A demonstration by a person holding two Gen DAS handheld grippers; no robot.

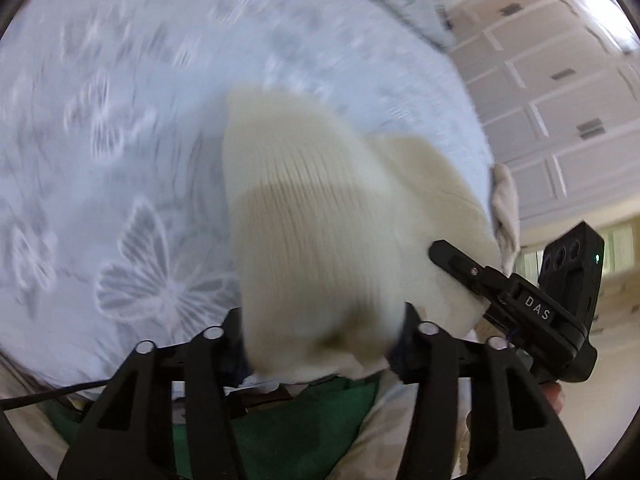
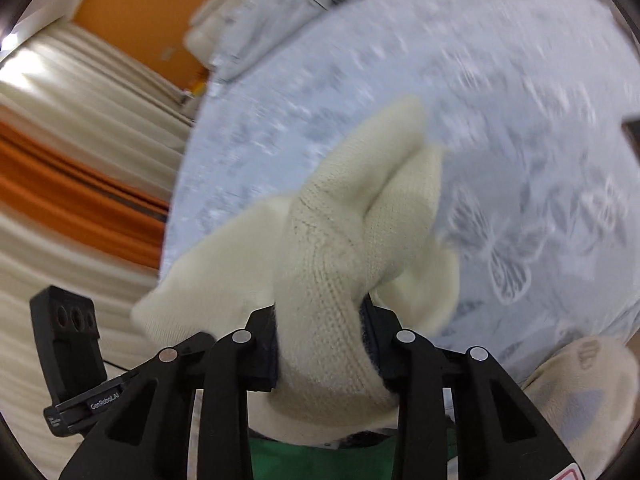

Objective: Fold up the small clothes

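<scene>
- Under both cameras I see a pale blue bedspread [image 1: 120, 160] with a white butterfly pattern; it fills most of each view and is smeared by motion blur.
- Past the bed on the left wrist view stands a white panelled wardrobe [image 1: 560, 92]; on the right wrist view, cream curtains [image 2: 80, 120] with an orange band and an orange wall [image 2: 144, 16].
- A rumpled grey-white quilt [image 2: 272, 0] lies at the far end of the bed.
- A second pale cloth [image 2: 580, 392] sits at the bed edge, lower right of the right wrist view; I cannot make out what it is.
- Something green [image 1: 300, 412] shows below the grippers in both views, mostly hidden.
- The cream knit [image 1: 312, 240] is lifted above the bedspread, pinched at its near edge by both grippers.
- My left gripper [image 1: 320, 328] is clamped on the knit; the cloth bulges over the fingertips and hides them.
- My right gripper [image 2: 324, 340] is closed narrow on a bunched fold of the knit [image 2: 328, 260], which fans out ahead in 2 lobes.
- The left wrist view also shows the right gripper [image 1: 464, 268] from the side, its finger lying against the knit's edge.
- The knit blocks the middle of both views, so the bedspread beneath it is unseen.
</scene>
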